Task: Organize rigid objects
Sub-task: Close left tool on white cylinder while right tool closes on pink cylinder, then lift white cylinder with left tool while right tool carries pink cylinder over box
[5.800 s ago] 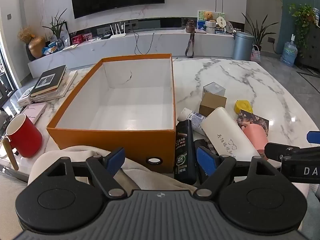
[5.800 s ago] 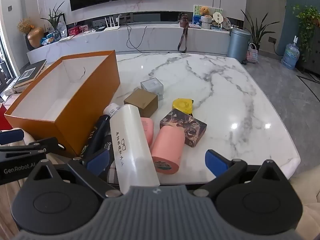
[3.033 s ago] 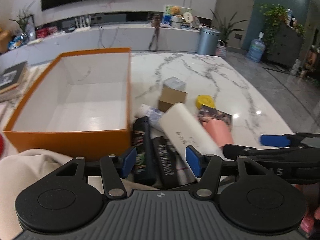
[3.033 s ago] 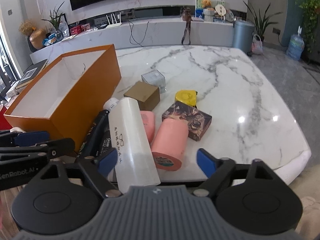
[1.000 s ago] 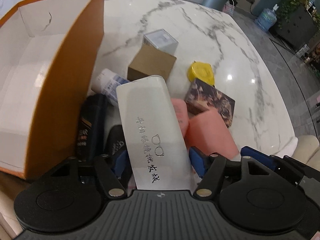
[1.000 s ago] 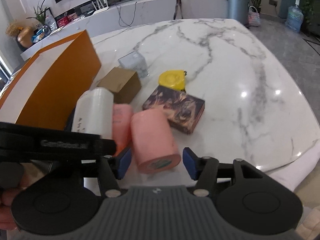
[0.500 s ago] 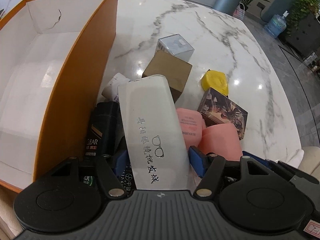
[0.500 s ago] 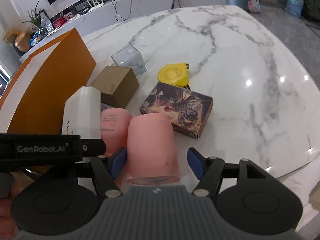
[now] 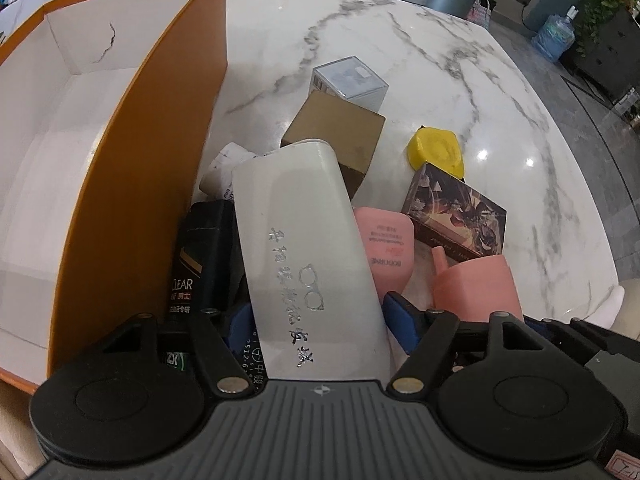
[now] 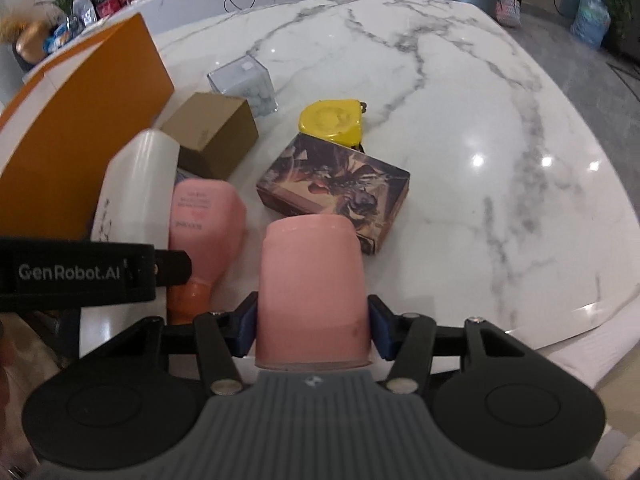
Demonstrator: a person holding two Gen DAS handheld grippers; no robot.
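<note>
Pink cup point(image 10: 312, 292) pinched by right gripper point(image 10: 312, 330), jaws just closed in; smooth wall, may slip w/ lifting. Left gripper point(image 9: 316, 320) spread round white glasses case point(image 9: 304, 248).

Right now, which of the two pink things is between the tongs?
The pink cup, lying between the right tongs; the flatter pink bottle with an orange cap lies beside it, ungripped.

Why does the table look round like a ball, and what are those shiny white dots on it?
Both wrist views use fisheye lenses, which bend the table edges into curves. The dots in the right wrist view are lamp glare; the left wrist view shows them too.
</note>
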